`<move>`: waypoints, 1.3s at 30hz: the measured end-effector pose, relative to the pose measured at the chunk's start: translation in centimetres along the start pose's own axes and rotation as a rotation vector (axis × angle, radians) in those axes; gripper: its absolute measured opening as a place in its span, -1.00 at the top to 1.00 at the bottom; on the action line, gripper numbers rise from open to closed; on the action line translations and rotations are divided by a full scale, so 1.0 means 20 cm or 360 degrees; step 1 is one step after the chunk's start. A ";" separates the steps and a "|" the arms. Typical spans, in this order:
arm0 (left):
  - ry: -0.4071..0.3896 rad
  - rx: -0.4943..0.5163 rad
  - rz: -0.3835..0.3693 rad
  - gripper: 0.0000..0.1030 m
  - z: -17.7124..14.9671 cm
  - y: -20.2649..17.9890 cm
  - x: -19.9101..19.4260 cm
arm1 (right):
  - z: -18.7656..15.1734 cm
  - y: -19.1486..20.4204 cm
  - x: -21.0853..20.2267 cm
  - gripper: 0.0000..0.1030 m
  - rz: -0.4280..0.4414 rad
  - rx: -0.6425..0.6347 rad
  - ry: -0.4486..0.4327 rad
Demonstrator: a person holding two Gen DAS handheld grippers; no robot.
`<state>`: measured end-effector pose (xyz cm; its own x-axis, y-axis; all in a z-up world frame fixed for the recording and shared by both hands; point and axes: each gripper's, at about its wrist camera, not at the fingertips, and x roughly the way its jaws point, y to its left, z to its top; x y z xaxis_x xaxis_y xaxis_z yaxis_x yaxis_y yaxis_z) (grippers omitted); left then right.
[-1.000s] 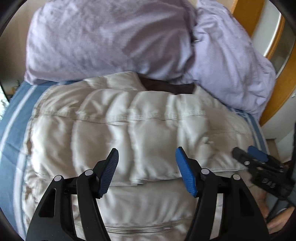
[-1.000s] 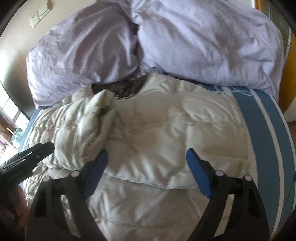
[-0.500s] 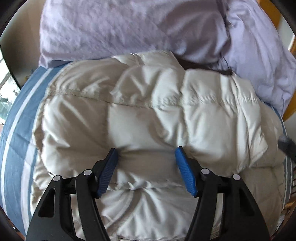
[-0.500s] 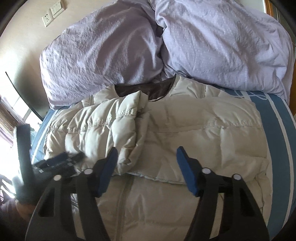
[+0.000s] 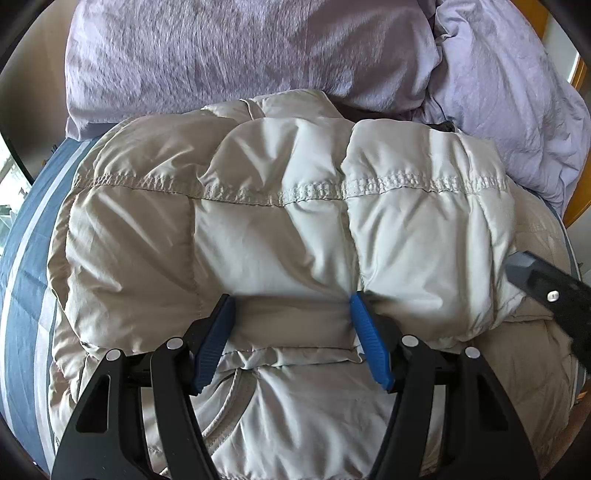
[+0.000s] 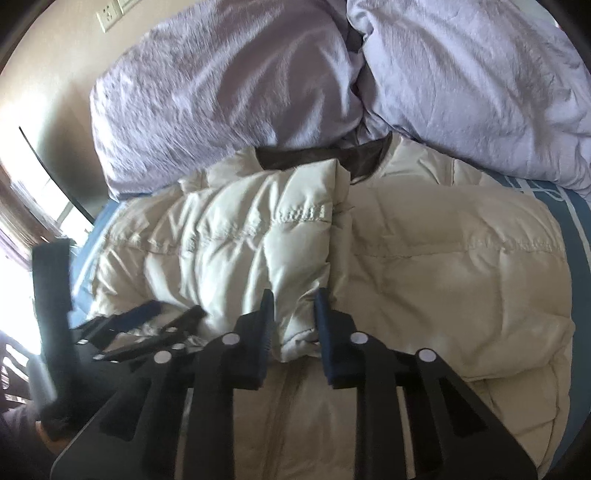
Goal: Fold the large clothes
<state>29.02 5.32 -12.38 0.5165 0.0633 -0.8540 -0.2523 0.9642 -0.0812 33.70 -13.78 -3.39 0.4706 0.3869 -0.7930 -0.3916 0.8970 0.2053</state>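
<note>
Right jaws: my right gripper (image 6: 291, 295) has just been closing; I see its jaws narrow, pinching the near corner of the folded-over sleeve (image 6: 255, 236) between the pads.
Left jaws: my left gripper (image 5: 291, 306) stands at a middling spread, its blue pads (image 5: 216, 338) pressed into the puffed fabric on either side of a flat strip; I cannot tell whether they grip it.
Jacket: the cream quilted jacket (image 6: 443, 266) lies spread on the bed, its brown-lined collar (image 6: 325, 157) towards the pillows, the sleeve laid across its chest.
Bedsheet: blue striped sheet (image 5: 26, 288) shows beside the jacket.
Pillows: two lilac pillows (image 6: 229, 85) sit just beyond the collar, touching it.
Wall: a socket plate (image 6: 107, 18) shows above the pillows.
</note>
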 end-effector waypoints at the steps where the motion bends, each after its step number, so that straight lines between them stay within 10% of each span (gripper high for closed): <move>1: -0.0001 -0.0001 0.0000 -0.26 0.00 0.00 0.00 | -0.01 -0.01 0.02 0.66 -0.0018 0.0002 0.0014; 19: 0.0002 -0.0006 -0.0018 -0.29 0.00 0.01 -0.02 | -0.08 -0.14 0.23 0.72 -0.0041 0.0130 0.0162; 23: -0.0026 -0.0059 -0.0059 -0.47 -0.03 0.08 -0.13 | -0.06 -0.17 0.18 0.32 0.0022 0.0166 0.0180; 25: -0.0048 -0.0064 -0.0053 -0.58 -0.05 0.13 -0.18 | -0.07 -0.19 0.09 -0.34 0.0012 0.0175 0.0135; 39: -0.0073 -0.0161 0.0007 -0.61 -0.47 0.71 -0.54 | -0.51 -0.63 -0.49 -0.40 -0.0150 0.0196 0.0119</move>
<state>12.09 15.98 -9.25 0.5515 0.0816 -0.8302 -0.3350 0.9331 -0.1309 26.02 -31.04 -4.04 0.4389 0.2867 -0.8516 -0.2465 0.9498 0.1928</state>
